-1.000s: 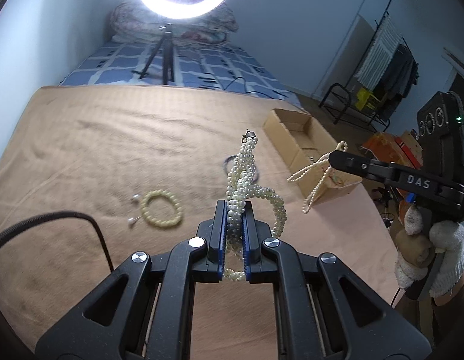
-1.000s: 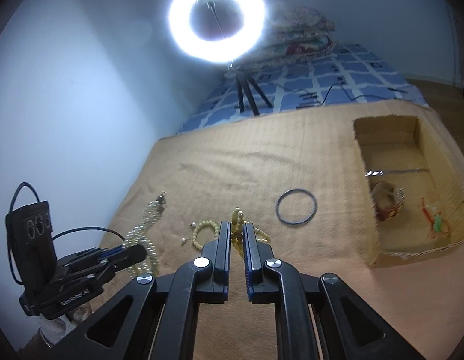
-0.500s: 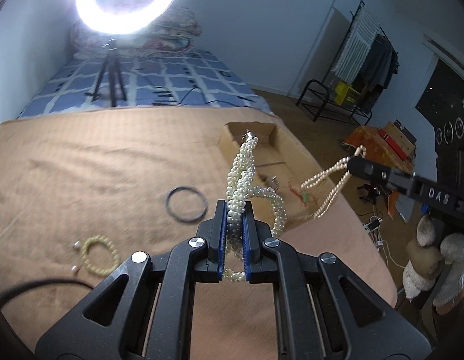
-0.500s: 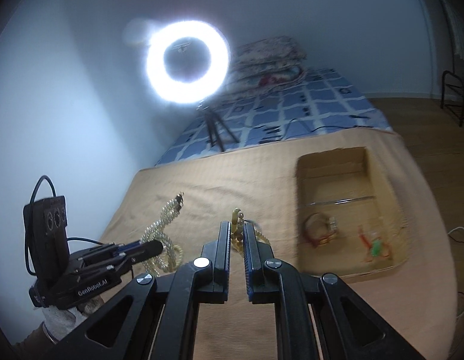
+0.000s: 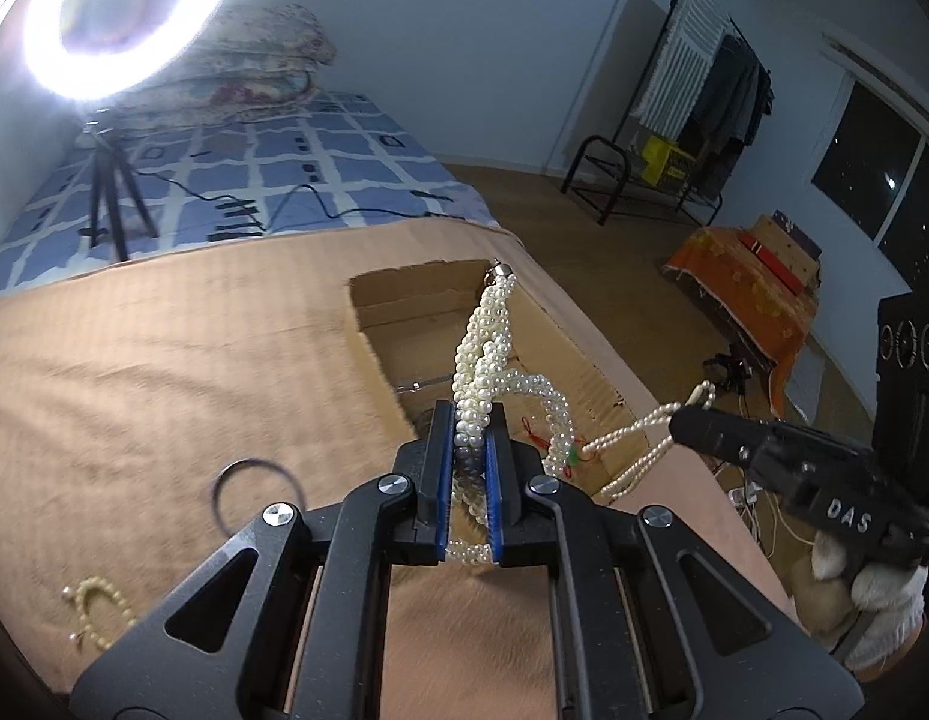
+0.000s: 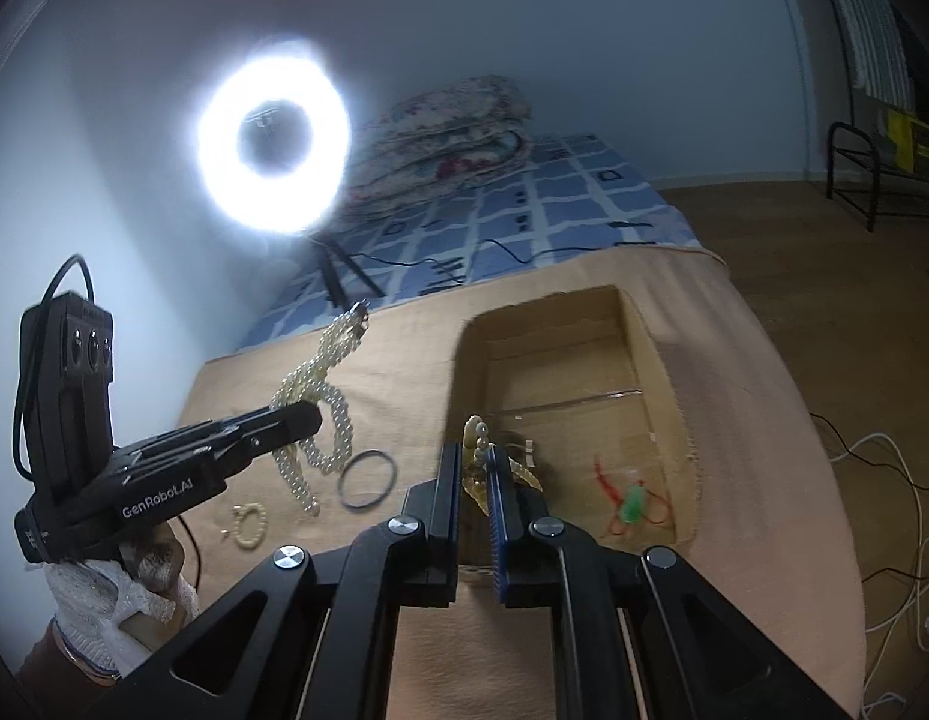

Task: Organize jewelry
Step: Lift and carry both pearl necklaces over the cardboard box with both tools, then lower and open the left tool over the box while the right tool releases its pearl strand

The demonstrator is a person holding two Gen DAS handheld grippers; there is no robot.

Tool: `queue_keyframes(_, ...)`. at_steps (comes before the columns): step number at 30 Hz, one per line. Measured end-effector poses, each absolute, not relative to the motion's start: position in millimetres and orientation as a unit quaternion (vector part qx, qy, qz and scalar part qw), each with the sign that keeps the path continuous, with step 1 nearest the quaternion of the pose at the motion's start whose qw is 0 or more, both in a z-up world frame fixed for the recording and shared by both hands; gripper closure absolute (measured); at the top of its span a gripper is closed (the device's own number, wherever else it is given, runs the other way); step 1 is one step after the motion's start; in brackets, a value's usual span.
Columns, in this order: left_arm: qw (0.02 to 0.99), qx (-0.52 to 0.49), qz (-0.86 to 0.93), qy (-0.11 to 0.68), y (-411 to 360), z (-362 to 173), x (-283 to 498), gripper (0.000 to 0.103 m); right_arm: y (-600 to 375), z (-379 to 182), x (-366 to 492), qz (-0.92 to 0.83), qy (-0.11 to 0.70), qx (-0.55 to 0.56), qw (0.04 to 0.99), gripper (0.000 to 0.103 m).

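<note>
cardboard box point(image 6: 662, 372) holds a red-green charm point(image 6: 629, 501)

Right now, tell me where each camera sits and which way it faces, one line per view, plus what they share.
Left wrist: sits on the left gripper, facing down its fingers at the twisted pearl necklace it clamps, above the cardboard box; the right gripper and a gloved hand show.
Right wrist: sits on the right gripper, facing the box, clamping a thinner bead strand; the left gripper and gloved hand show.
Shared: box, black ring, bead bracelet, ring light.
</note>
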State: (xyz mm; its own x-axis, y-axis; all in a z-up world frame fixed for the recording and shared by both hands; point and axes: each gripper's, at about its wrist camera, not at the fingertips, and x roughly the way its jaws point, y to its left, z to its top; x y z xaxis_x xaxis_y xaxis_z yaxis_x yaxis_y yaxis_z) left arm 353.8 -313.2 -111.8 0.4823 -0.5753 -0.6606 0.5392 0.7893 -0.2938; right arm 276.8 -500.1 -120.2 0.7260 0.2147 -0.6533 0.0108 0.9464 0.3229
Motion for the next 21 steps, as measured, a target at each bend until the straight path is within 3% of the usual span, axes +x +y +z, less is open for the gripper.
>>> queue_keyframes(21, 0.830, -0.010, -0.317, 0.459, -407.9, -176.3, 413.1, 0.096, -528.8, -186.5, 300.6, 0.039, 0.395, 0.174, 0.901, 0.097)
